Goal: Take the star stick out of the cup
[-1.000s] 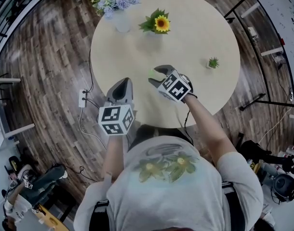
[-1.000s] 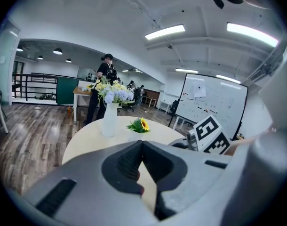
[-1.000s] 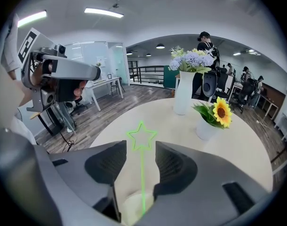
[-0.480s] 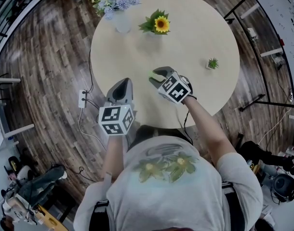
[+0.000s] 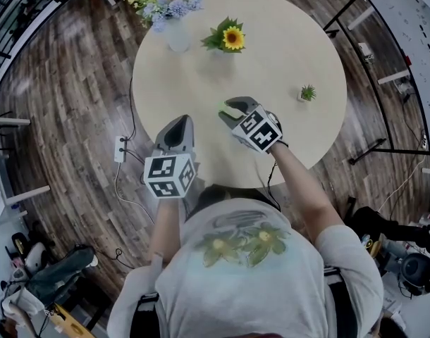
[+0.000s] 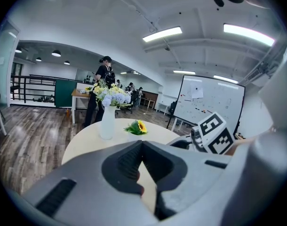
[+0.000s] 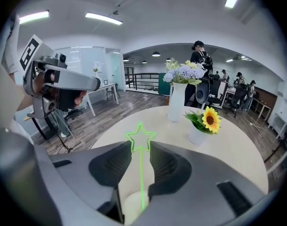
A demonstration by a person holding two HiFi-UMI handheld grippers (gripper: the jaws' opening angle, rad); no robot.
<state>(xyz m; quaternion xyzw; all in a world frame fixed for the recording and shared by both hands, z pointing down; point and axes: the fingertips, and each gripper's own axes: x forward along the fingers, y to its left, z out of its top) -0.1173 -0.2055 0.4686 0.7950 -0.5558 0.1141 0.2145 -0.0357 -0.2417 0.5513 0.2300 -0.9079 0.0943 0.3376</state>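
Note:
A thin green star stick [image 7: 141,173] stands upright in a pale cup [image 7: 132,207], low between my right jaws. My right gripper [image 7: 140,147] is shut on the stick, with its jaw tips against both sides of the outlined star head [image 7: 140,136]. In the head view the right gripper [image 5: 229,108] sits over the near middle of the round table [image 5: 271,69], and a bit of green star stick [image 5: 222,107] shows at its tip. The cup is hidden there. My left gripper [image 5: 178,122] hangs at the table's near left edge, shut and holding nothing; it [image 6: 142,145] points across the table.
A white vase of pale flowers [image 5: 174,20] stands at the far left of the table. A potted sunflower [image 5: 231,38] is beside it and a tiny green plant [image 5: 308,92] sits at the right. A person [image 7: 200,60] stands beyond the table. Wooden floor surrounds the table.
My right jaws have narrowed from wide apart onto the star stick. Both grippers have kept their places.

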